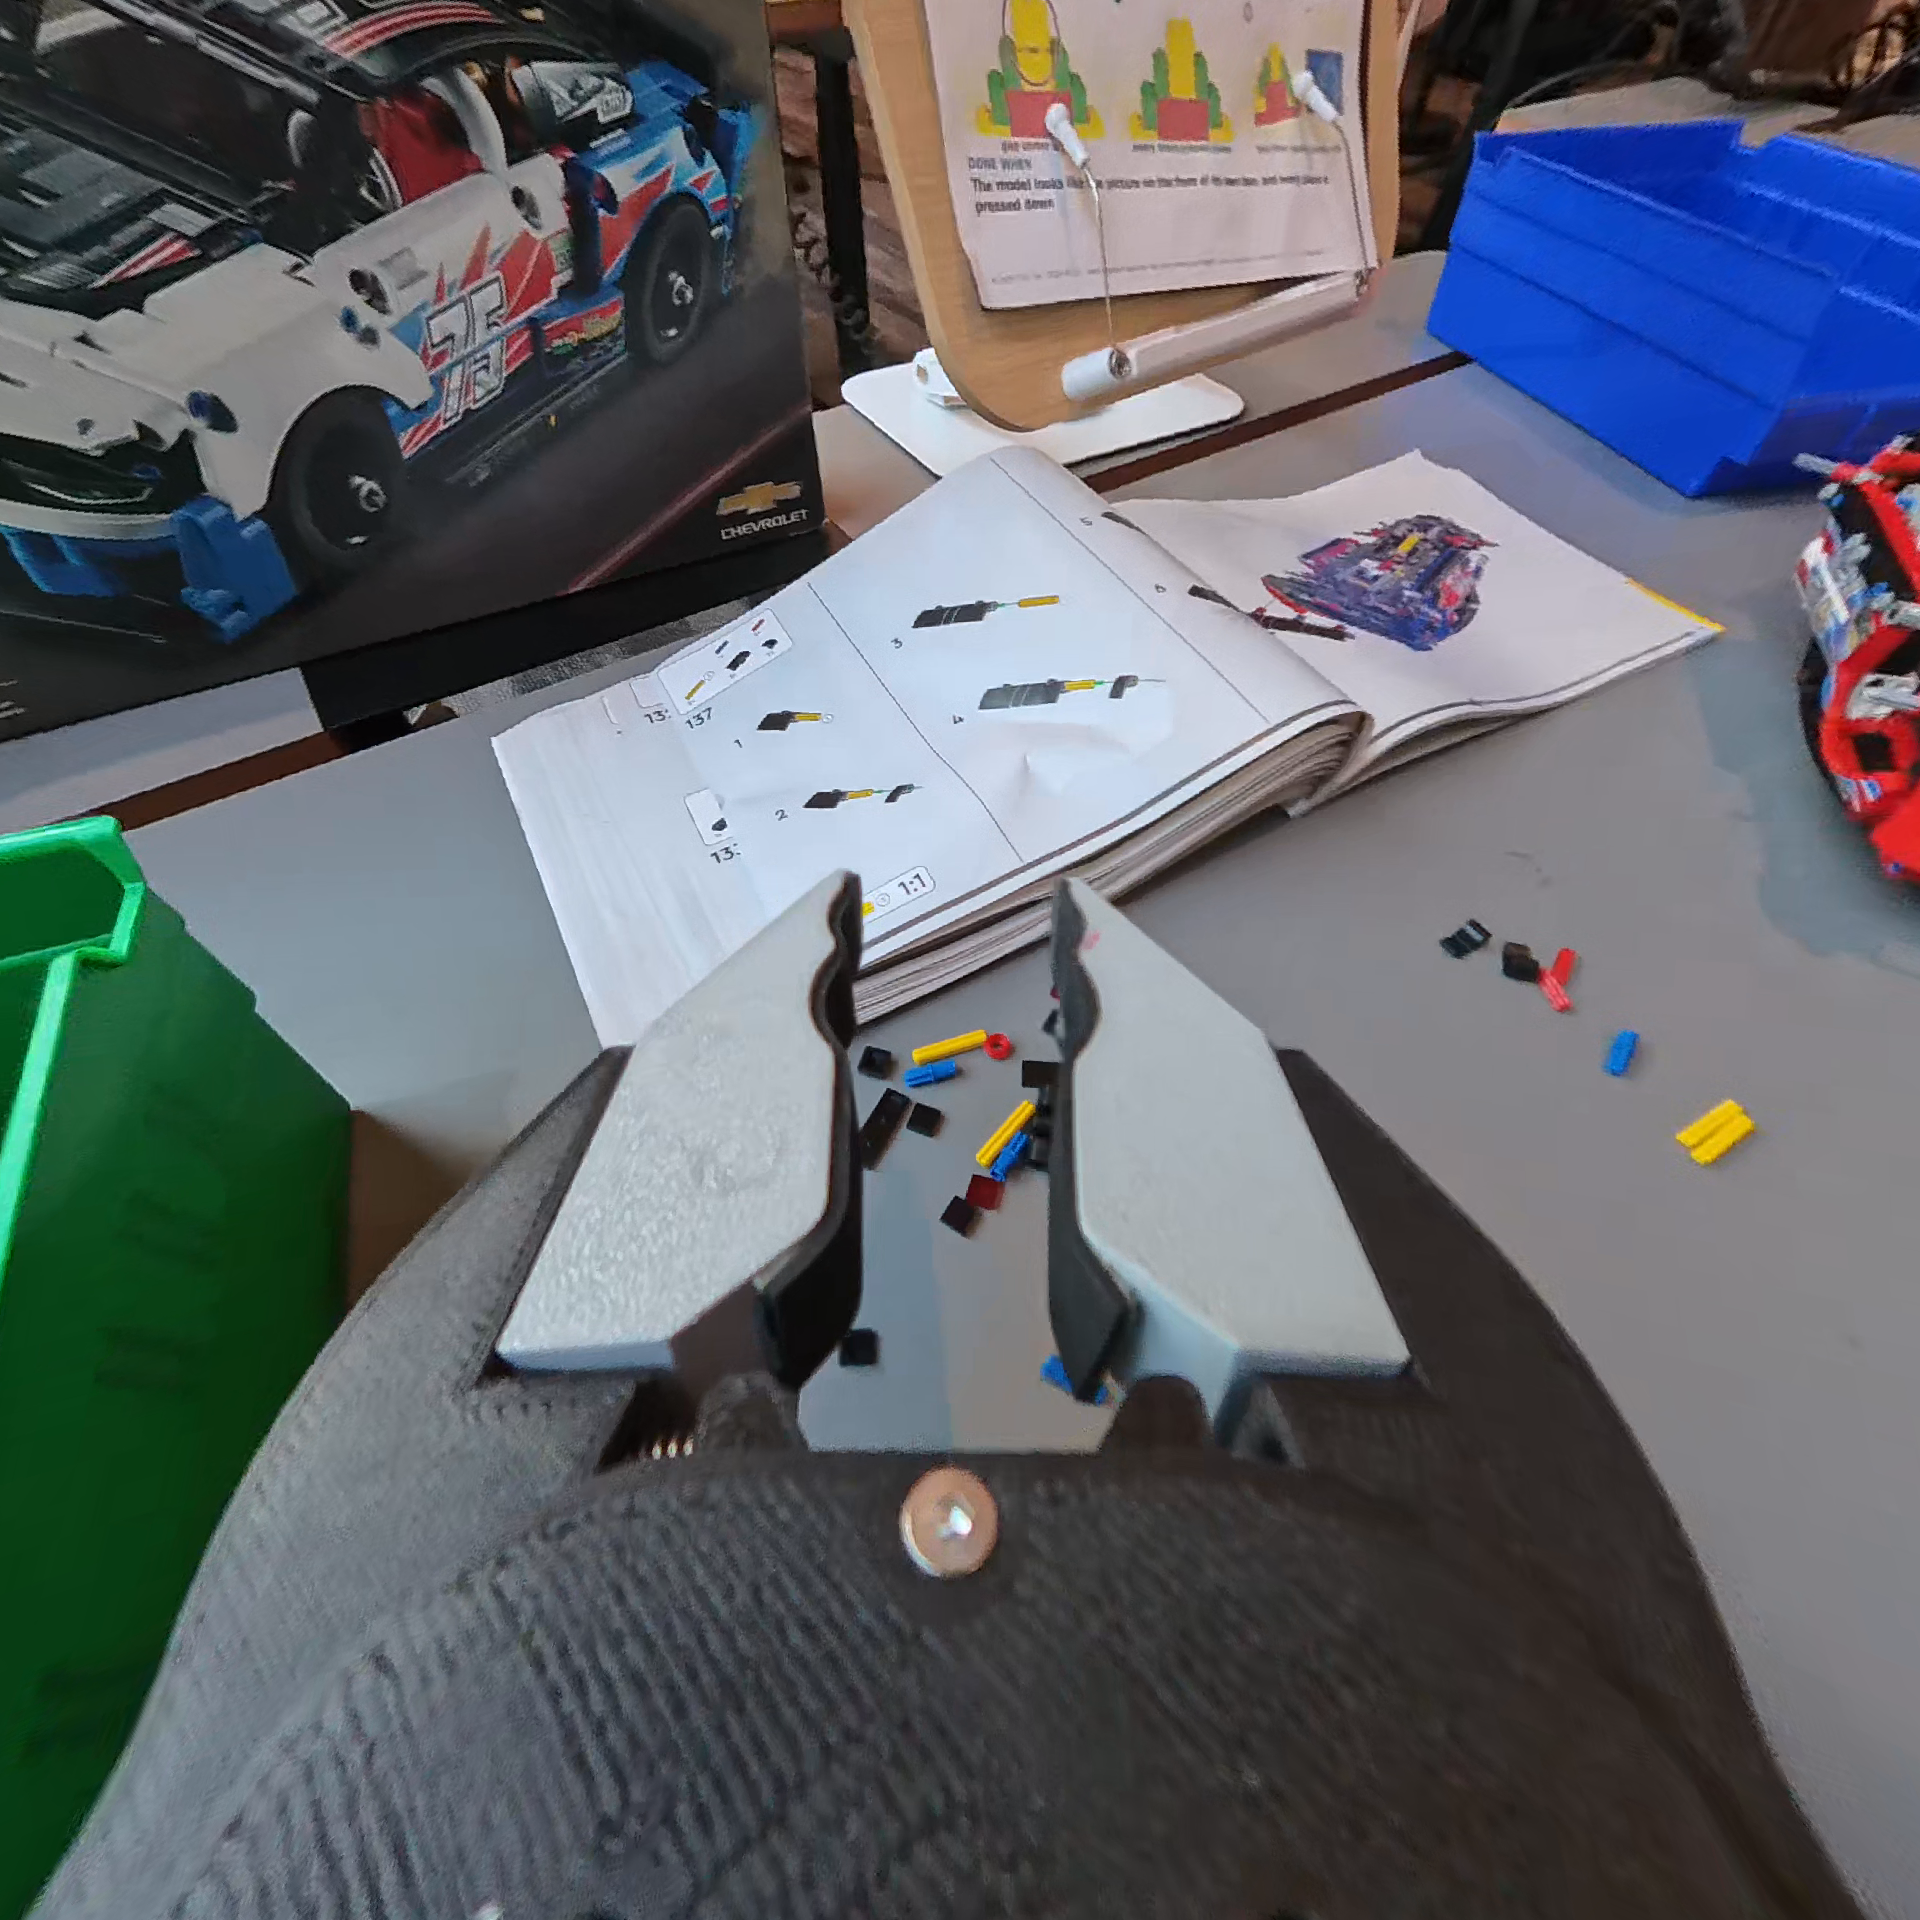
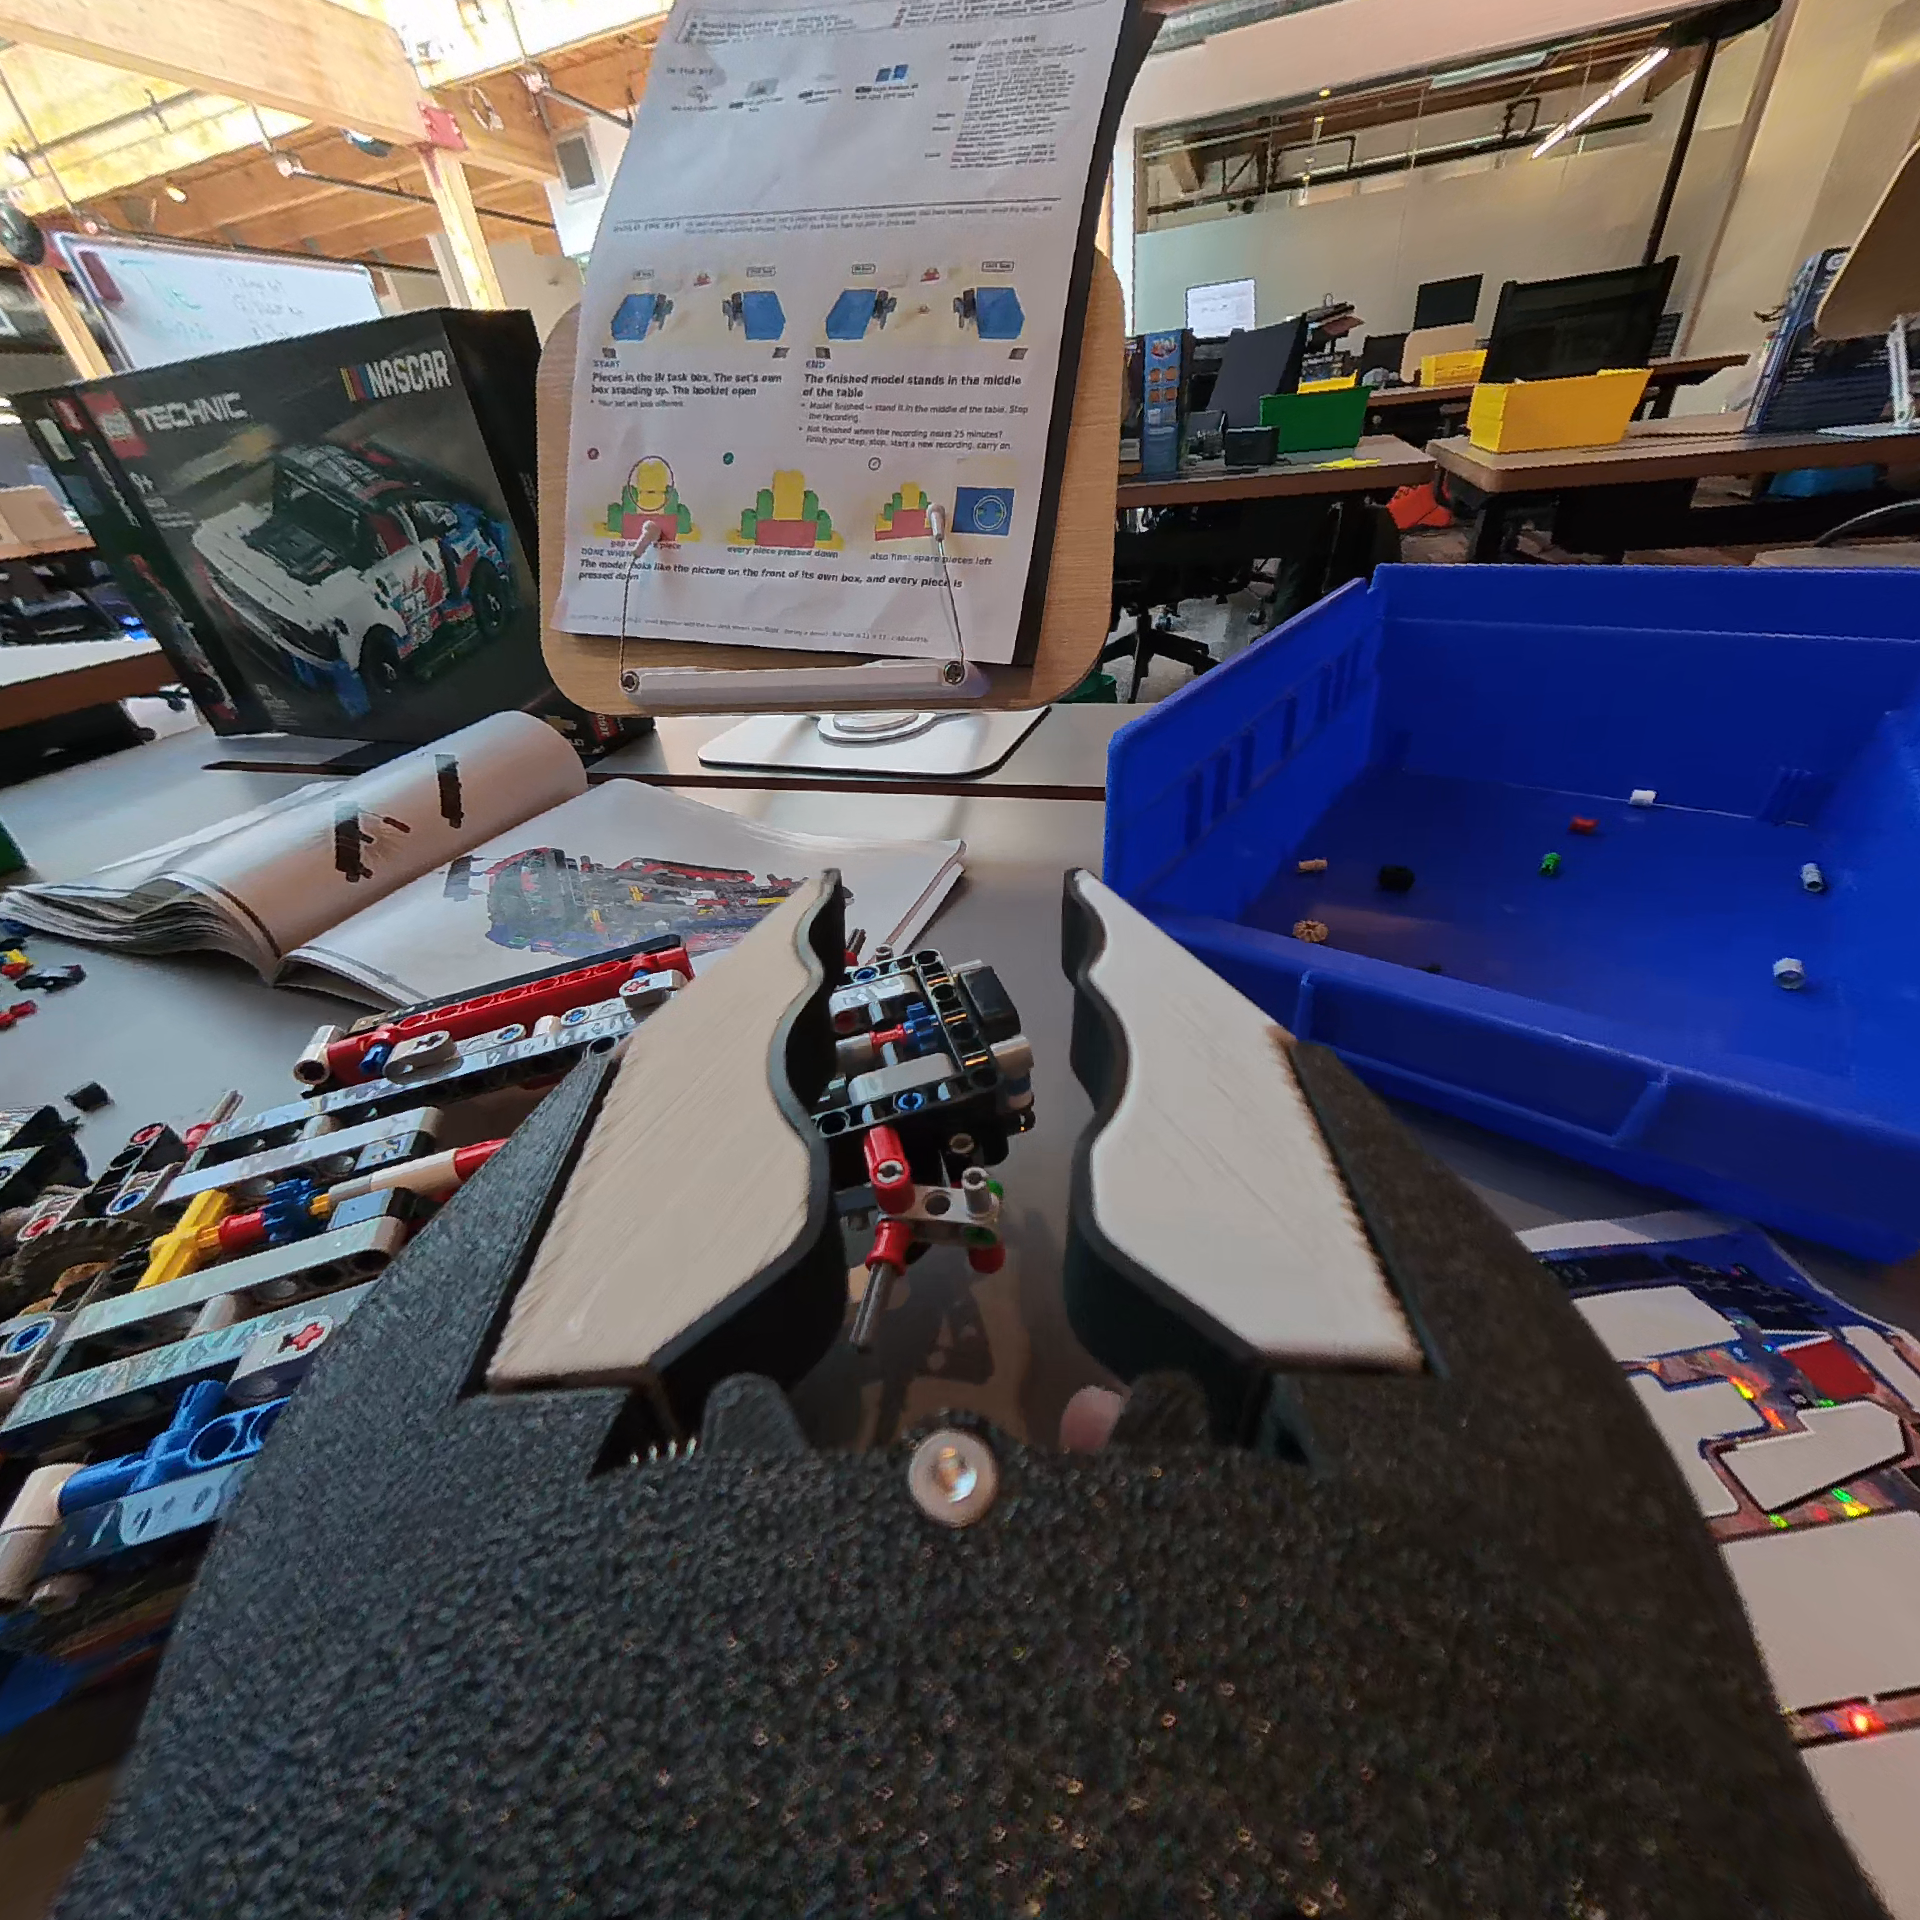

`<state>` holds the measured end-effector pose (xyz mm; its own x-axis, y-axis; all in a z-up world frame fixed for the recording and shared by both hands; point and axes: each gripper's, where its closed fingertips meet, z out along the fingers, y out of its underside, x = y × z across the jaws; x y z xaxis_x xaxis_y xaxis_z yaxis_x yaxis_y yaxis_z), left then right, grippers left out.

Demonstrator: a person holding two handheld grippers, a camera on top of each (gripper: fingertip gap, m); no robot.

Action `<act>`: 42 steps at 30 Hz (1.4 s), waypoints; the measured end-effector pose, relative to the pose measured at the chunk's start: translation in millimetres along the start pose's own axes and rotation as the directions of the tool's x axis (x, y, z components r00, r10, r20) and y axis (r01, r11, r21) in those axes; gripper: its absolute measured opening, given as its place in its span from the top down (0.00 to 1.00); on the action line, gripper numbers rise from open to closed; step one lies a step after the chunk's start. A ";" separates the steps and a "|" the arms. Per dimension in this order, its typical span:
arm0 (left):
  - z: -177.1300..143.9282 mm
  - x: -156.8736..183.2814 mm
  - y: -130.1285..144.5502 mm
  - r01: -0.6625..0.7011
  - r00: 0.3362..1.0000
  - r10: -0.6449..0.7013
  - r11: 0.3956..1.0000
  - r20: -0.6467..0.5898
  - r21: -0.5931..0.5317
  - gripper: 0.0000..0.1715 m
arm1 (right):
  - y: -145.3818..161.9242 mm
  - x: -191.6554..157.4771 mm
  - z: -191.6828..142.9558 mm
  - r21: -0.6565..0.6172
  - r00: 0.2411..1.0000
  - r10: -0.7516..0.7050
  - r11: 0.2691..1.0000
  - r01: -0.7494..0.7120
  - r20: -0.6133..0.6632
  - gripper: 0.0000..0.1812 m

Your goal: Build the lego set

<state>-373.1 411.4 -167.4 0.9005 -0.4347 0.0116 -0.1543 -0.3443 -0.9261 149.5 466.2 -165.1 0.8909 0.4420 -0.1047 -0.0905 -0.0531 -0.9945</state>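
My left gripper (image 1: 956, 904) is open and empty above a scatter of small black, yellow, blue and red pieces (image 1: 961, 1117) on the grey table. The open instruction booklet (image 1: 966, 675) lies just beyond its fingertips. My right gripper (image 2: 951, 899) is open and empty. The part-built car chassis (image 2: 416, 1174) of red, grey, black and blue beams lies to its left, and the chassis end (image 2: 925, 1060) shows between its fingers. The same model shows at the right edge of the left wrist view (image 1: 1865, 665).
A green bin (image 1: 125, 1195) stands at the left, a blue bin (image 2: 1558, 894) with a few loose pieces at the right. The set's box (image 1: 364, 312) and a sheet on a wooden stand (image 2: 831, 364) stand at the back. A sticker sheet (image 2: 1766, 1455) lies near right. More loose pieces (image 1: 1610, 1039) lie right. My right fingertips sit around 55 cm from my left ones.
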 end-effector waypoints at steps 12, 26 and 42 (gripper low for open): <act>-11.7 8.5 -6.5 -0.083 0.996 0.083 0.996 -0.025 0.032 0.80 | -6.4 5.9 -21.0 -0.033 0.993 -0.101 0.995 0.099 -0.069 0.87; -9.3 52.1 38.4 -0.196 0.944 0.135 0.963 -0.301 -0.183 0.95 | -92.3 -205.1 -72.5 -0.096 0.879 -0.114 0.979 0.178 0.462 0.87; -9.9 30.6 33.1 -0.105 0.978 0.066 0.976 -0.198 -0.192 0.96 | 68.3 -476.5 -8.8 -0.379 0.469 0.216 0.880 0.288 0.857 0.71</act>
<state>-354.7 378.5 -194.0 0.7898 -0.6129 0.0250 -0.3230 -0.4502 -0.8325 -277.3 244.0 -183.1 0.0169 0.9628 -0.2698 0.3452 -0.2588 -0.9021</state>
